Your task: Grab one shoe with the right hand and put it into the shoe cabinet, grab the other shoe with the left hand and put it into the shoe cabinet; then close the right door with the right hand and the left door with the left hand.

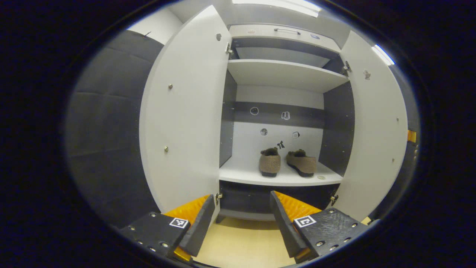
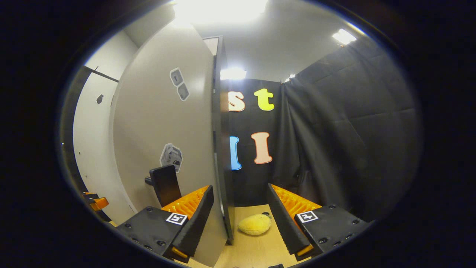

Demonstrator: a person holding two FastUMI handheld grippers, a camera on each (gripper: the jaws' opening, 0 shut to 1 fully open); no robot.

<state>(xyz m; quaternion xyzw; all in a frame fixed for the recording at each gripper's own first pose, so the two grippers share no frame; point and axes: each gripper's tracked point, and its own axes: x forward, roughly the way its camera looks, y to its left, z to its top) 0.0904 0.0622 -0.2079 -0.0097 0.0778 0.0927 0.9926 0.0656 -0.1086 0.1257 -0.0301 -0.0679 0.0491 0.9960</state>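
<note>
Both shoes [image 1: 286, 162] sit side by side on the cabinet's lower shelf [image 1: 241, 174], so the right door [image 2: 163, 126] is next: a stiff, light panel swinging on hinges, best pushed near its free edge or black handle [image 2: 165, 185]. The right gripper [image 2: 240, 214] straddles that edge, jaws open; the left gripper [image 1: 241, 219] hangs open too.

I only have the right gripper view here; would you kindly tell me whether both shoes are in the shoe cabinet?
Observer: Yes, one shoe and the other shoe stand side by side on the lower shelf.
Operator: Thank you; is the left door closed?
Observer: No, the left door stands wide open.
Operator: And is the left gripper holding anything?
Observer: No, the left gripper is open and empty.
</note>
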